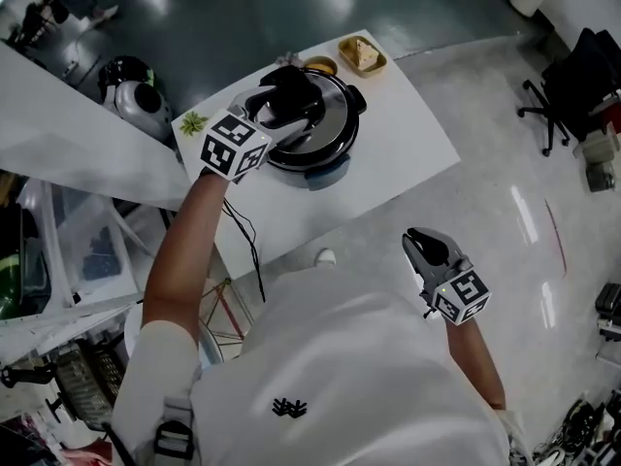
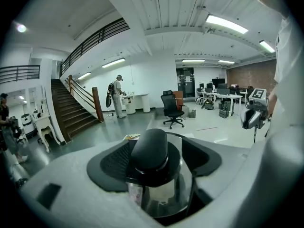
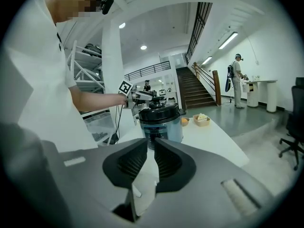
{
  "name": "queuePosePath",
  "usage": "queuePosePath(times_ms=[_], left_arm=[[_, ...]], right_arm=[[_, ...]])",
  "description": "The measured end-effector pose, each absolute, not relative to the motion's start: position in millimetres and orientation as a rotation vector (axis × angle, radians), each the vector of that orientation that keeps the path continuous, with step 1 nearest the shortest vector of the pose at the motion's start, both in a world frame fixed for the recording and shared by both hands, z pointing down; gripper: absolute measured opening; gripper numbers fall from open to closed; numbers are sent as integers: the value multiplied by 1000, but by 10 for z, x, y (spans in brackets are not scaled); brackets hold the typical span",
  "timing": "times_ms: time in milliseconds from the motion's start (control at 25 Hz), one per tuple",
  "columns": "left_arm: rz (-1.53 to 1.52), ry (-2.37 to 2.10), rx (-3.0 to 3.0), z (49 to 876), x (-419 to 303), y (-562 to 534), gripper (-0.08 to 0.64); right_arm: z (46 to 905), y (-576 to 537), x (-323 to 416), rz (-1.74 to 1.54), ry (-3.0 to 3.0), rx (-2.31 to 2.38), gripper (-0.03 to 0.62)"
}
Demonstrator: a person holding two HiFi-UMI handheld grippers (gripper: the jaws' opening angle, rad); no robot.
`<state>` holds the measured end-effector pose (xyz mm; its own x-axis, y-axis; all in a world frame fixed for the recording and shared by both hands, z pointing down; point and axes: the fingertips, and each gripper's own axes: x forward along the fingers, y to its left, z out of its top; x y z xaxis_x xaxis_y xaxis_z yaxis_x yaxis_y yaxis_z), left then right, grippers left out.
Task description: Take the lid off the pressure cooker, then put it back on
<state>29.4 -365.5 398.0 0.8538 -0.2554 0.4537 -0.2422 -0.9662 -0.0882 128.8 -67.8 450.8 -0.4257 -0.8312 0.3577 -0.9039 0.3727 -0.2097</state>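
The pressure cooker (image 1: 325, 134) stands on a white table (image 1: 408, 153), its steel lid (image 2: 164, 194) on top with a black knob (image 2: 149, 148). My left gripper (image 1: 286, 95) reaches over the lid, and its jaws stand wide on either side of the knob. The dark pads (image 2: 111, 163) are apart from the knob. In the right gripper view the blue-sided cooker (image 3: 161, 122) shows beyond the jaws, with the left gripper (image 3: 142, 96) over it. My right gripper (image 1: 419, 243) hangs off the table's near right side, jaws together and holding nothing (image 3: 151, 148).
Behind the cooker sit a small bowl (image 1: 320, 64) and a tray of food (image 1: 362, 54). A small green item (image 1: 192, 121) lies at the table's left corner. A cable (image 1: 247, 236) hangs off the near edge. An office chair (image 1: 568, 90) stands on the floor to the right.
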Motion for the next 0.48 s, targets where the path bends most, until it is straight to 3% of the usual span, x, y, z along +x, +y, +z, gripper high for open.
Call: queuePosePath(times_ms=[480], left_arm=[[-842, 234, -3023, 4210, 582, -3761, 335]], right_arm=[[4584, -875, 1258, 612, -2380, 1644, 58]])
